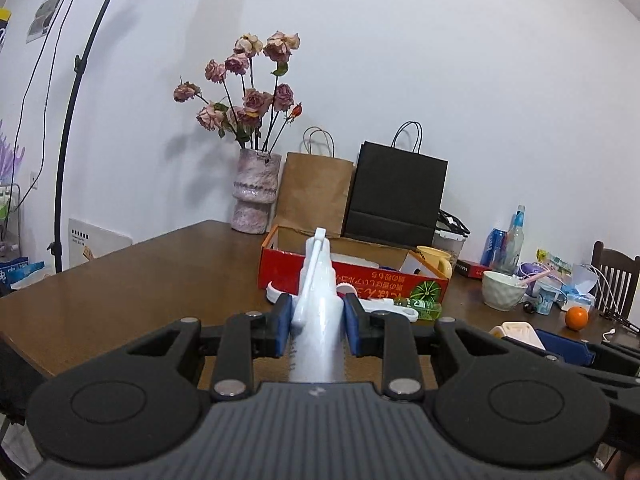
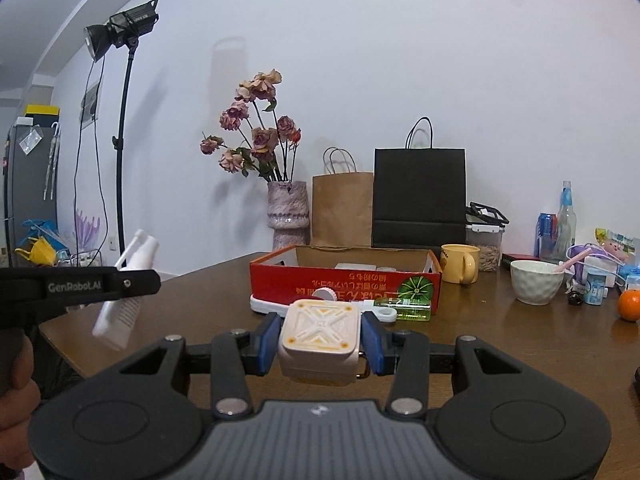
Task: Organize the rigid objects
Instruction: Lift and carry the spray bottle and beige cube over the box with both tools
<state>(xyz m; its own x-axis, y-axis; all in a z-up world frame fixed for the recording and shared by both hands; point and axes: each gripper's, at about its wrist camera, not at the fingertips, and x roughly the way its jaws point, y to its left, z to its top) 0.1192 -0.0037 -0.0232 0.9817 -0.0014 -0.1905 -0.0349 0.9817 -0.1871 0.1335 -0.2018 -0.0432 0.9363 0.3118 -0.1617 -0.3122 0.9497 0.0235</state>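
Observation:
My left gripper [image 1: 317, 322] is shut on a white spray bottle [image 1: 318, 312], held off the table with its nozzle pointing away toward the red cardboard box [image 1: 352, 278]. The same bottle [image 2: 126, 280] shows at the left of the right wrist view, held in the left gripper [image 2: 132, 280]. My right gripper [image 2: 320, 338] is shut on a squarish cream case [image 2: 320, 340] with an orange cross pattern, in front of the red box [image 2: 344, 286]. Before the box lie a green bottle [image 2: 406, 308] and a white flat tool [image 2: 264, 304].
On the brown table [image 2: 520, 352] stand a vase of dried roses [image 2: 286, 216], a brown paper bag [image 2: 342, 208], a black bag [image 2: 418, 196], a yellow mug [image 2: 460, 264], a white bowl [image 2: 536, 282], an orange [image 2: 629, 306] and several bottles. A light stand [image 2: 120, 120] rises at the left.

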